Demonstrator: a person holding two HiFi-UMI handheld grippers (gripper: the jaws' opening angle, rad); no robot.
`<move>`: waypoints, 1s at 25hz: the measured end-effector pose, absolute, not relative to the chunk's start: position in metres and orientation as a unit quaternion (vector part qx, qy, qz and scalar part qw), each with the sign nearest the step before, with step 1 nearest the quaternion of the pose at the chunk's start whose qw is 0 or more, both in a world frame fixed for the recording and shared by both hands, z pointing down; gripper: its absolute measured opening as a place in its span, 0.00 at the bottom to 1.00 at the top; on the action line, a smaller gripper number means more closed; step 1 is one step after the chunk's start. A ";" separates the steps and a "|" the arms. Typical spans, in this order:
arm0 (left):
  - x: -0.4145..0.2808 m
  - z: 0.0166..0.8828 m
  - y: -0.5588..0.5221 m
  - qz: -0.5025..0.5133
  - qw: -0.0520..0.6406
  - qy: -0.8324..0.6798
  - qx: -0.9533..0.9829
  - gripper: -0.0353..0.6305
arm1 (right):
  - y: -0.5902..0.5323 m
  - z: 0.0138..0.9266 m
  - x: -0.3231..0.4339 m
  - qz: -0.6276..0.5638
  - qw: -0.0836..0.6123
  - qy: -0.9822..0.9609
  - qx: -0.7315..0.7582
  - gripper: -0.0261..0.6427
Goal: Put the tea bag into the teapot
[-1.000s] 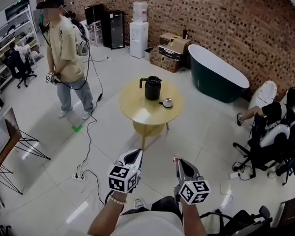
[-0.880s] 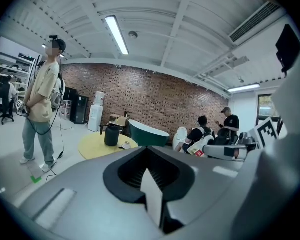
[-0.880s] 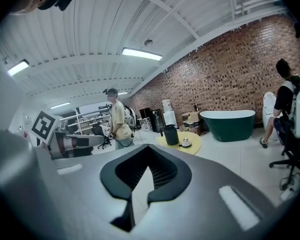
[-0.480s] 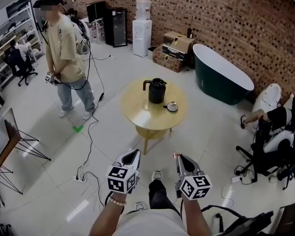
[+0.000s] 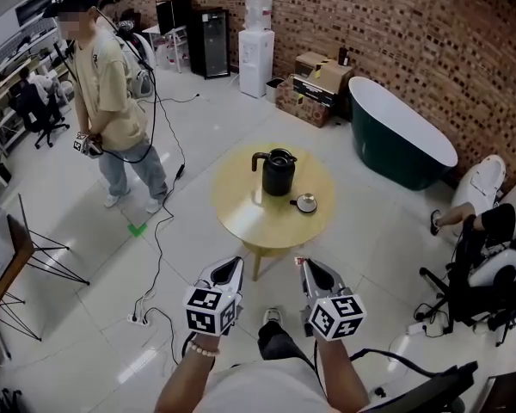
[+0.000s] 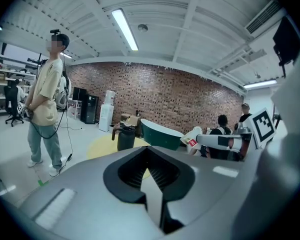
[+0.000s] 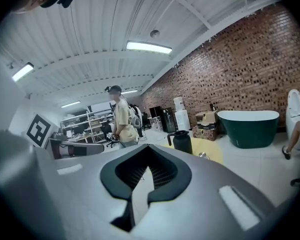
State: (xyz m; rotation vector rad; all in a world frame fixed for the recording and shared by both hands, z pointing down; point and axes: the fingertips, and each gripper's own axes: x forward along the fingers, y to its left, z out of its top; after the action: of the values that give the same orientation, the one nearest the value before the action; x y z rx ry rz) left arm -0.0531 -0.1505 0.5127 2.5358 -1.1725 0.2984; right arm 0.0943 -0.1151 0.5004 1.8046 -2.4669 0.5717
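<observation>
At the tip of the right gripper point(image 5: 306, 267), pinched between pressed-together jaws: tea bag point(image 6: 192, 143), seen from the left gripper view as a white tag with a red patch. From the head view, only a reddish speck there. From the right gripper view, hidden beyond the closed seam of the jaws.

Well ahead of both grippers, on a round yellow table point(image 5: 241, 209): black teapot point(image 5: 278, 172), upright, handle to the left. Too small to tell whether lidded. Just beside it to the right, apart from it, a small cup point(image 5: 306, 202), contents not readable.

Level with the right gripper and to its left: left gripper point(image 5: 233, 266), jaws pressed together, nothing between them. Both held over bare floor short of the table, marker cubes facing up, forearms cut off by the lower edge.

Beyond the table, along the brick wall point(image 5: 413, 33): dark green tub point(image 5: 402, 140), stacked boxes point(image 5: 316, 83), white water dispenser point(image 5: 256, 40). To the left, a standing person point(image 5: 112, 101) in a beige shirt, something small in the hands. Cables point(image 5: 159, 239) trailing across the floor from there. At the right edge, a seated person point(image 5: 490, 222), largely cut off.
</observation>
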 end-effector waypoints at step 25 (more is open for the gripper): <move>0.015 0.510 -0.322 0.114 0.173 -0.448 0.870 0.07 | -0.299 0.503 0.171 0.190 0.045 -0.815 0.545 0.04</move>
State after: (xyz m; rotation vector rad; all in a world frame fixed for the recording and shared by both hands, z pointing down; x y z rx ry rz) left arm 0.0155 -0.3223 0.5104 2.4675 -1.2698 0.3220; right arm 0.1715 -0.2994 0.5034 1.6648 -2.4897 0.5801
